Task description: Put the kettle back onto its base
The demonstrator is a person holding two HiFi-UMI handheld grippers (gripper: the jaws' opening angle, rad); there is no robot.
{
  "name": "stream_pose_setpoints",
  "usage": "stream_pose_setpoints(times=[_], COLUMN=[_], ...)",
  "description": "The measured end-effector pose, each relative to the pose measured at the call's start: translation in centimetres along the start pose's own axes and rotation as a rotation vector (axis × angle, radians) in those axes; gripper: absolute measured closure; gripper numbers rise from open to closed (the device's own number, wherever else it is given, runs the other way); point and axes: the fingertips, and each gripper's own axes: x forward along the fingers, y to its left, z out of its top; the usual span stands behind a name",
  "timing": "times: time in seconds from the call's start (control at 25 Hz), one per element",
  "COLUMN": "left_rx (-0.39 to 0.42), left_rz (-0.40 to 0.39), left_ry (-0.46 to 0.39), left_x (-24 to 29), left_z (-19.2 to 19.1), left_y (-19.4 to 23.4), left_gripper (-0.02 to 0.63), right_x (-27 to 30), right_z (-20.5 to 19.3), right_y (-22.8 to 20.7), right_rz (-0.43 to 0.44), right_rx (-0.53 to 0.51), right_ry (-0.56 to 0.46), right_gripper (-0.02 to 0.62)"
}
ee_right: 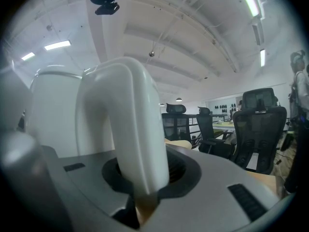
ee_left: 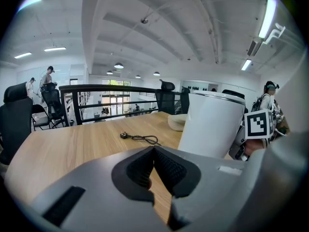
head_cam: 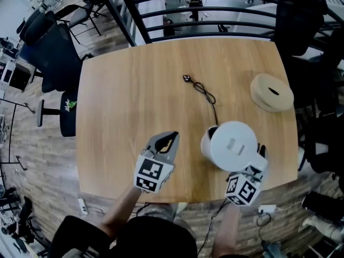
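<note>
A black cord (head_cam: 206, 94) with a small plug is laid in loose curls across the wood-grain table (head_cam: 118, 101) and is lost to sight at the far side of the kettle (head_cam: 232, 145). A round beige disc (head_cam: 272, 92) with a dark slot is set well apart, further right. Black railing (head_cam: 215, 15) and office chairs (head_cam: 54, 52) are seen beyond the table. The kettle, a smooth white cylinder with a flat lid, is found near the table's front right edge; what lies under it is hidden. Its curved glossy handle (ee_right: 130, 129) is pinched by the right gripper (head_cam: 258, 157). The left gripper (head_cam: 171, 140), grey with ribbed black pads, is held near the kettle, its jaws pressed together on nothing.
</note>
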Motion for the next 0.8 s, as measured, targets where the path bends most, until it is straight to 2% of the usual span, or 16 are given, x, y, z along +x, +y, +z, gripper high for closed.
stream_pose_setpoints(times=[0.8], left_rx=[0.013], left_rz=[-0.045], left_ry=[0.009], left_x=[-0.2], left_z=[-0.5], left_y=[-1.3], left_gripper=[0.603], right_x=[-1.0], right_z=[-0.6], right_y=[-0.4], right_rz=[-0.020], right_rx=[-0.018], right_ry=[-0.030], right_gripper=[0.531])
